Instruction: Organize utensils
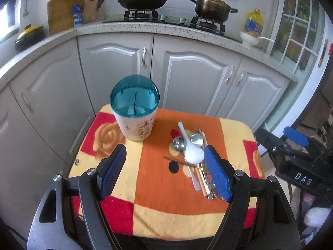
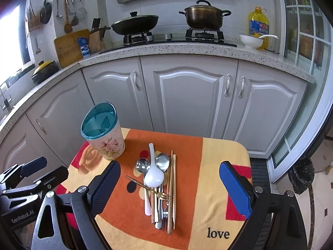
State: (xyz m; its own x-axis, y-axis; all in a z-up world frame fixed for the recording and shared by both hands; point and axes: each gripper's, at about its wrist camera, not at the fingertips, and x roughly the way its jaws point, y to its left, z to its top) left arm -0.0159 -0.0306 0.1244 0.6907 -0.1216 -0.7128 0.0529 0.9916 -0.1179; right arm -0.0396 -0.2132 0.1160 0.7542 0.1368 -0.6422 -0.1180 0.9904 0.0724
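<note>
Orange, red and cream fleece blanket [image 2: 187, 145] covers the small desk, with "love" printed at its near right corner. Both tools hang above the near edge, jaws spread wide, nothing between them.

Left tool [image 1: 164, 170]: blue pads far apart, empty. In its own view the right pad overlaps the handle ends of the utensil pile; whether it touches them I cannot tell. Holder sits ahead and slightly left of it.

Right tool [image 2: 169, 187]: also fully spread and empty, with the utensil pile lying on the blanket between its two pads as seen from its camera. It appears raised above the pile, not in contact.

Utensil holder [image 2: 104, 137]: upright cup with floral print, teal translucent rim insert with dividers, at the far left part of the desk. No utensils seen inside it.

Utensil pile, just right of the holder, mid-desk:
- white ceramic soup spoon [image 2: 154, 175] on top, bowl toward the camera, handle pointing away
- two steel spoons, bowls either side of the white spoon: one at left [image 2: 142, 165], one at right [image 2: 162, 161]
- wooden chopsticks [image 2: 172, 187] along the right side, roughly parallel
- gold fork [image 2: 158, 192] lying diagonally across the handles
- further steel handles beneath, hard to separate

Kitchen counter with stove, wok [image 2: 134, 24] and pot [image 2: 205, 16] behind.
</note>
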